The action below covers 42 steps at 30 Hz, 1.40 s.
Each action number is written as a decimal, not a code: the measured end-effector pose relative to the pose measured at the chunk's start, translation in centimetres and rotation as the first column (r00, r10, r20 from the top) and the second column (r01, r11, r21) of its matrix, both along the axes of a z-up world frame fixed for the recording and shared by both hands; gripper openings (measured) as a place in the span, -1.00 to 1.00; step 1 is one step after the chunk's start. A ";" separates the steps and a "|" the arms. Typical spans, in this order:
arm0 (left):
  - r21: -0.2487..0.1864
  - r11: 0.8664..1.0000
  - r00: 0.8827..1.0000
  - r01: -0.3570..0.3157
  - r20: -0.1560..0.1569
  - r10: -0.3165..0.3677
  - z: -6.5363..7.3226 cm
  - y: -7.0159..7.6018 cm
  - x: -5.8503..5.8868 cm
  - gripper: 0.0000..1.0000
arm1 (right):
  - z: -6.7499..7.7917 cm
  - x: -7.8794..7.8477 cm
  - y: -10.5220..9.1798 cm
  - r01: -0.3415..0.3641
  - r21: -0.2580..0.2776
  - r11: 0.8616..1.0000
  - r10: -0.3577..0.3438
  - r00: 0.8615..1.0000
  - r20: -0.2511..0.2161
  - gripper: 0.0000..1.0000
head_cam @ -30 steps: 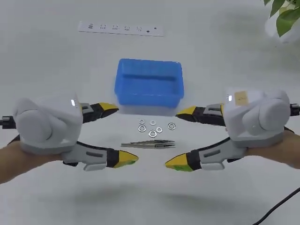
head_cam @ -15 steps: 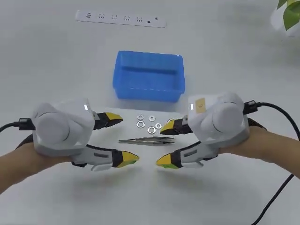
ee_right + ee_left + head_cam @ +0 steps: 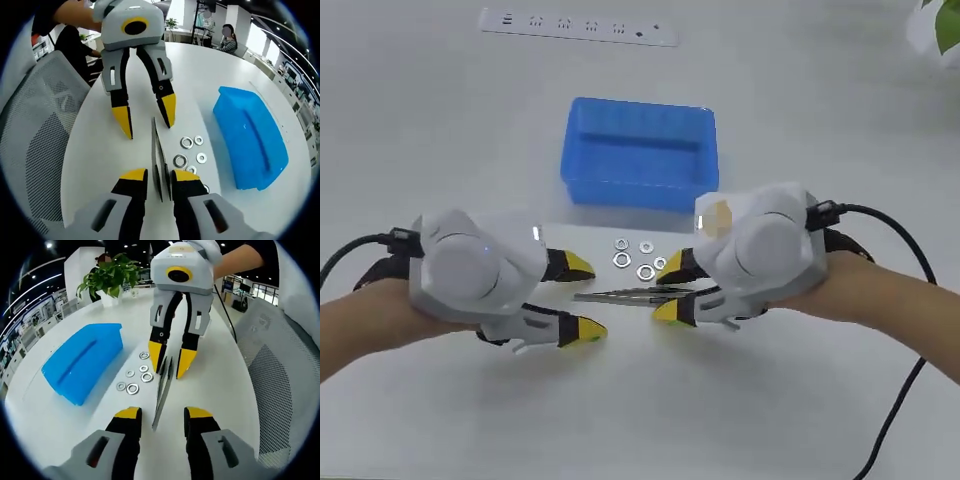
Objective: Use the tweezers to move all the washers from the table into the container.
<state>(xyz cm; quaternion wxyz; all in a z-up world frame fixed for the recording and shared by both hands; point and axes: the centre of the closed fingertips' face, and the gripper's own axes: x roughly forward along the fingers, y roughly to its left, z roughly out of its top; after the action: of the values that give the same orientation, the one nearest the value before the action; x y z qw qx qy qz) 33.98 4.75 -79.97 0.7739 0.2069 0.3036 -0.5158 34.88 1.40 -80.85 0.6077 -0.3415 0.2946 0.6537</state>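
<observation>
Slim silver tweezers (image 3: 620, 294) lie flat; right hand-held gripper (image 3: 663, 290) straddles them, apparently unclenched; left hand-held gripper (image 3: 592, 298) released.

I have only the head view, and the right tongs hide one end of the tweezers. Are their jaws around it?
Observer: Yes; the right gripper view shows the tweezers lying between the jaws of the right tongs.
Operator: Clamped?
Observer: The left gripper view shows those jaws apart; contact is unclear.
Operator: I count five washers.
Observer: The left gripper view shows six washers, one beside a right jaw.
</observation>
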 end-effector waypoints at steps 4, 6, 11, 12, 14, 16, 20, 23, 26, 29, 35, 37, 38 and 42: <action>0.029 0.999 0.999 0.040 0.004 -0.040 0.1 -0.1 0.0 -0.46 | 0.0 -0.5 0.0 -0.046 -0.018 0.999 0.047 0.999 0.016 -0.72; 0.042 0.998 0.999 0.042 0.010 -0.042 0.2 0.0 0.1 -0.46 | 0.0 -0.6 0.0 -0.060 -0.031 0.998 0.061 0.998 0.023 -0.77; 0.097 0.987 0.992 0.124 -0.004 -0.124 0.0 -0.3 -0.4 -0.86 | 0.0 -0.4 -0.1 -0.054 -0.045 0.998 0.055 0.998 0.015 -0.79; 0.132 0.983 0.990 0.130 0.033 -0.135 0.0 0.1 0.2 -0.87 | 0.0 -0.4 -0.1 -0.054 -0.044 0.998 0.054 0.998 0.014 -0.79; 0.125 0.984 0.992 0.125 0.004 -0.127 -0.2 0.0 0.0 -0.87 | -0.1 -0.3 -0.2 -0.049 -0.038 0.998 0.050 0.999 0.011 -0.80; 0.124 0.985 0.992 0.122 -0.007 -0.122 -0.3 0.2 0.2 -0.88 | 0.0 -0.2 -0.3 -0.043 -0.022 0.999 0.043 0.999 0.008 -0.82; 0.169 0.975 0.988 0.144 0.022 -0.150 -0.4 0.3 0.2 -0.89 | 0.0 -0.1 -0.4 -0.021 0.005 1.000 0.021 1.000 -0.007 -0.84; 0.181 0.976 0.992 0.122 0.009 -0.126 -0.4 0.3 -0.1 -0.91 | 0.0 -0.1 -0.2 -0.015 0.011 1.000 0.015 1.000 0.002 -0.84; 0.174 0.978 0.993 0.117 0.007 -0.120 0.0 0.6 -0.2 -0.91 | 0.0 -0.3 -0.2 -0.010 0.022 1.000 0.010 1.000 0.012 -0.84; 0.177 0.976 0.992 0.124 0.005 -0.127 0.4 0.6 -0.4 -0.91 | 0.1 -0.5 0.0 -0.005 0.055 0.998 0.004 1.000 0.026 -0.84; 0.200 0.969 0.987 0.143 0.042 -0.154 1.0 0.5 -0.9 -0.92 | 0.2 -0.7 0.2 -0.088 0.039 0.995 0.082 0.988 0.134 -0.84; 0.198 0.969 0.986 0.145 0.052 -0.158 1.6 0.4 -0.9 -0.92 | 0.2 -0.9 0.2 -0.095 0.037 0.995 0.089 0.985 0.146 -0.84; 0.196 0.969 0.985 0.148 0.059 -0.162 1.9 0.3 -1.0 -0.92 | 0.2 -0.9 0.3 -0.104 0.036 0.994 0.097 0.983 0.157 -0.84; 0.199 0.965 0.978 0.171 0.085 -0.191 3.4 -0.3 -1.3 -0.92 | 0.5 -0.9 0.4 -0.120 0.051 0.991 0.109 0.978 0.177 -0.84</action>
<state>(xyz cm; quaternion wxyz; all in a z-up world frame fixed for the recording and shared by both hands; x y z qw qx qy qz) 32.71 4.47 -76.53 0.7149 0.3332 0.2907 -0.5417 33.95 1.75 -80.35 0.6026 -0.3948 0.2000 0.6641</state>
